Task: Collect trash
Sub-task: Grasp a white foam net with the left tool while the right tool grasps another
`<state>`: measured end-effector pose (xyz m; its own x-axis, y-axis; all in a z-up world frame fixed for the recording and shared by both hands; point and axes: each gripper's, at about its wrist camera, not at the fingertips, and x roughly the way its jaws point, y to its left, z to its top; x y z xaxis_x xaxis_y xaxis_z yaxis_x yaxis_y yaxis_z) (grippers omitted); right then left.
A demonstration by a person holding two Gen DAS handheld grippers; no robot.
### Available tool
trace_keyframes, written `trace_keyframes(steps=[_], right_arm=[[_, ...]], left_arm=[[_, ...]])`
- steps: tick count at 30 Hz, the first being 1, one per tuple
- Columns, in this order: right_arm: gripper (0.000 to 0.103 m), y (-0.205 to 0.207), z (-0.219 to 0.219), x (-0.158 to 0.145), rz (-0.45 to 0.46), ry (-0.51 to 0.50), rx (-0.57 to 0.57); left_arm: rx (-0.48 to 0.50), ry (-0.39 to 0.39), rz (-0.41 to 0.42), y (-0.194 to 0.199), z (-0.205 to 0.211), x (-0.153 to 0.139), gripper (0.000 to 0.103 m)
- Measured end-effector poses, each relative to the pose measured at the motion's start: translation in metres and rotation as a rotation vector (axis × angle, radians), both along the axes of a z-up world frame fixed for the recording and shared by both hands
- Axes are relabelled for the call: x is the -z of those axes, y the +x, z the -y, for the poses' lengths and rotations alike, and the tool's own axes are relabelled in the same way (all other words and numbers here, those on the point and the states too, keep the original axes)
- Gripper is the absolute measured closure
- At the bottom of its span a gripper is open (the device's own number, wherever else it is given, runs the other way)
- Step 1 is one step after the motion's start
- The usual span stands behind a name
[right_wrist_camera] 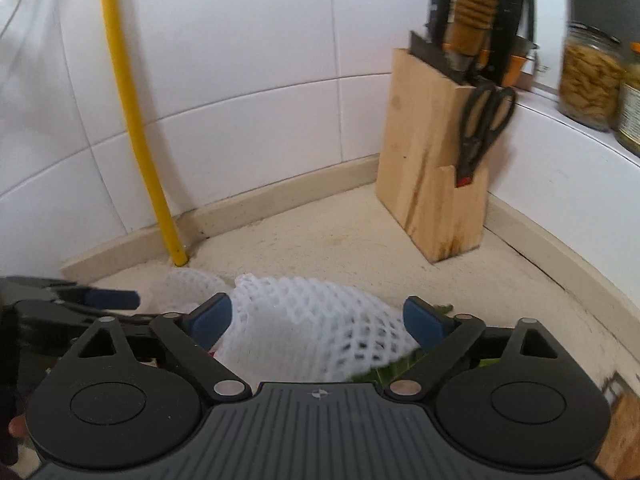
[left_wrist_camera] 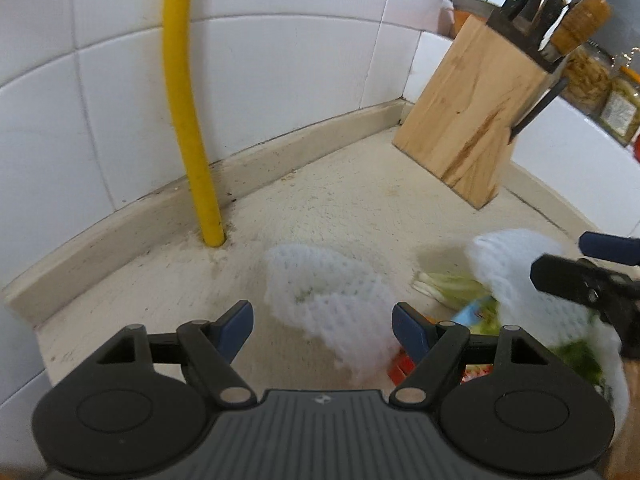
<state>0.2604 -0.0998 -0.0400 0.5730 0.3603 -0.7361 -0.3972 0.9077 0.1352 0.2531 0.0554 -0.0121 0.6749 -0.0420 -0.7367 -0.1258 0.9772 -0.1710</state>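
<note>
Two white foam fruit nets, soft and honeycombed, lie on a pale, grainy stone countertop [left_wrist_camera: 360, 200] in a tiled kitchen corner. The left gripper [left_wrist_camera: 322, 326], black with blue pads, hangs with its jaws wide apart over the nearer net [left_wrist_camera: 332, 304], which sits crumpled and hollow between the fingers without being pressed by either pad. The right gripper [right_wrist_camera: 318, 320] likewise stands wide open, its blue pads flanking the second net [right_wrist_camera: 316, 328], a longer, tube-like roll of the same mesh; neither pad presses it.

Around and under the nets is a small heap of other refuse: pale green vegetable stalks [left_wrist_camera: 448, 286], leafy green scraps [left_wrist_camera: 580, 360], a blue-and-green printed wrapper [left_wrist_camera: 476, 312] and something red [left_wrist_camera: 402, 366] that is too blurred to identify, possibly packaging.

Behind the litter, a smooth yellow pipe [left_wrist_camera: 188, 120] rises from the counter against glossy white wall tiles [left_wrist_camera: 280, 60]. To the right stands a blond wooden knife block [right_wrist_camera: 428, 160], slanted on top, holding dark-handled knives, one ribbed wooden handle [right_wrist_camera: 474, 4] and black scissors [right_wrist_camera: 484, 128] in a side slot. Glass jars [right_wrist_camera: 590, 80] of pale preserved contents line a white ledge beyond it.

In the left camera's view the right gripper enters from the right edge, its finger touching the far net.
</note>
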Motion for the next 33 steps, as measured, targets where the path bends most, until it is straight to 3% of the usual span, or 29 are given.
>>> trace_keyframes(steps=[4, 5, 7, 8, 14, 23, 26, 28, 31, 33], right_arm=[[0.005, 0.007, -0.011, 0.009, 0.002, -0.043, -0.022], [0.010, 0.009, -0.014, 0.012, -0.008, -0.057, -0.025], [0.028, 0.013, -0.016, 0.017, -0.042, -0.073, -0.024], [0.039, 0.015, -0.016, 0.019, -0.060, -0.073, -0.019], [0.068, 0.012, -0.006, 0.014, -0.093, -0.032, 0.006], [0.079, -0.016, 0.000, -0.011, -0.106, 0.103, -0.031], [0.079, -0.025, -0.004, -0.013, -0.123, 0.121, -0.051], [0.079, -0.029, -0.009, -0.008, -0.137, 0.117, -0.069], [0.058, -0.032, -0.020, 0.002, -0.155, 0.083, -0.084], [0.025, -0.032, -0.025, 0.005, -0.130, 0.057, -0.082]], left_arm=[[0.010, 0.013, -0.015, 0.017, 0.003, 0.011, 0.033], [0.014, 0.015, -0.015, 0.020, 0.004, 0.013, 0.036], [0.014, 0.018, -0.023, 0.022, 0.005, 0.016, 0.053], [0.016, 0.018, -0.029, 0.023, 0.004, 0.017, 0.056], [0.031, 0.002, -0.042, 0.012, -0.002, 0.013, 0.078], [0.035, -0.033, -0.018, -0.037, -0.020, -0.011, 0.080], [0.054, -0.043, -0.035, -0.050, -0.021, -0.009, 0.080], [0.048, -0.005, -0.048, -0.053, -0.019, -0.005, 0.076], [0.029, 0.016, -0.071, -0.051, -0.020, 0.003, 0.065], [0.011, 0.013, -0.065, -0.052, -0.022, 0.005, 0.056]])
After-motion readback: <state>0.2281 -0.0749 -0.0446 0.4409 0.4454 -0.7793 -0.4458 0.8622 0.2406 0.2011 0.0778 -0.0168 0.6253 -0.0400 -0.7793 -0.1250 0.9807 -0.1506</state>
